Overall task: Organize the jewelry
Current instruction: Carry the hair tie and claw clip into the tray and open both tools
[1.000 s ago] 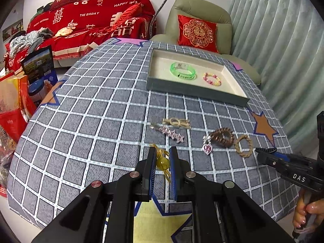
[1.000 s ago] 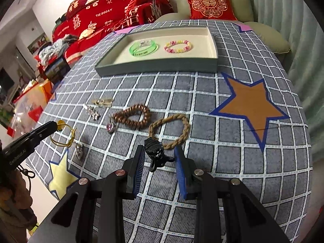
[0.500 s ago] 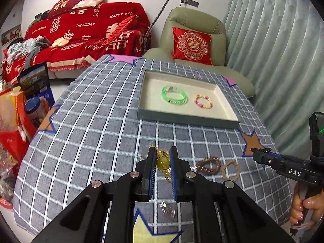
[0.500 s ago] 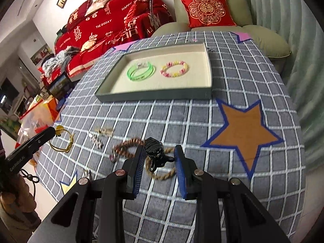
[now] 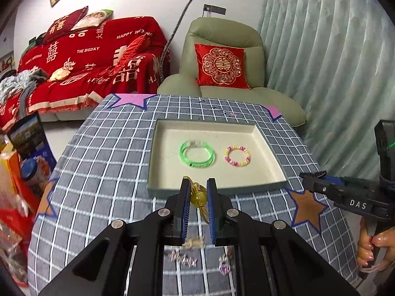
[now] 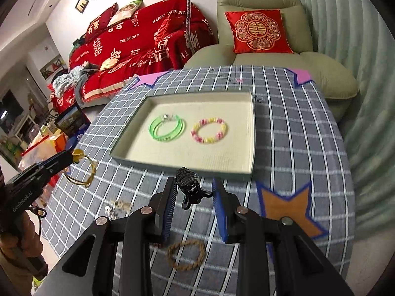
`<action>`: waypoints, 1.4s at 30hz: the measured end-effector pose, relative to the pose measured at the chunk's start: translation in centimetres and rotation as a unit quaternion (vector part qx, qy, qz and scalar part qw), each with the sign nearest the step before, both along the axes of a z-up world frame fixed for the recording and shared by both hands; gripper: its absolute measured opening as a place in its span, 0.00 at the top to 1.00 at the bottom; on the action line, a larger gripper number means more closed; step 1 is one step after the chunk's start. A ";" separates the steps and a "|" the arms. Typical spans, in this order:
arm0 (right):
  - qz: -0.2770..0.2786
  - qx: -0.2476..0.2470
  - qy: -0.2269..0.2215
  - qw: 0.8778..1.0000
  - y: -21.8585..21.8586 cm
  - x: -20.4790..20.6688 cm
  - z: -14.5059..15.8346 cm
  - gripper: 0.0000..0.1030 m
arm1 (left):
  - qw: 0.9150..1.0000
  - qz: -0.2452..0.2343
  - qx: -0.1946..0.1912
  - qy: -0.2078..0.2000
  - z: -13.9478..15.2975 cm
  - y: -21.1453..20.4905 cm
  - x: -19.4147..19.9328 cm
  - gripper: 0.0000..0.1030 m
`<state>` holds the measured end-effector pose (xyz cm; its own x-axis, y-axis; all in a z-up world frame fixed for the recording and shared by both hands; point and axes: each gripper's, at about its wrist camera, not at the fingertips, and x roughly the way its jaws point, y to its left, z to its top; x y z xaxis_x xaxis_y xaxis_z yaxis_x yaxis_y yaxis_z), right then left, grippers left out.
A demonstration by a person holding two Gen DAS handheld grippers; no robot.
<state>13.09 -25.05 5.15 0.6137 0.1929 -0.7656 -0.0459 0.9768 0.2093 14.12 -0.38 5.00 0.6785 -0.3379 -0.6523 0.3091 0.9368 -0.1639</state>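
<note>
The table has a grey checked cloth with stars on it. Near its far edge sits the tray, a flat box with a pale floor. A green bangle and a pink and yellow bead bracelet lie side by side in the middle of the tray, not touching.

The left gripper is nearly closed on a yellow bead bracelet, held up just in front of the tray's near edge. Its gold loop hangs loose below.

The right gripper is partly closed around a small black hair clip. The clip looks held by one side only, but I cannot be sure.

A brown rope bracelet and some little shiny pieces lie by the table's near edge.

The black clip could slip out and fall short of the tray. The hanging gold loop could catch on the tray's rim.
</note>
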 end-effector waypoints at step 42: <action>-0.028 -0.008 0.096 0.995 -1.5 14.0 -10.3 0.68 | 0.990 0.038 0.092 0.095 -10.9 -5.4 13.4 0.78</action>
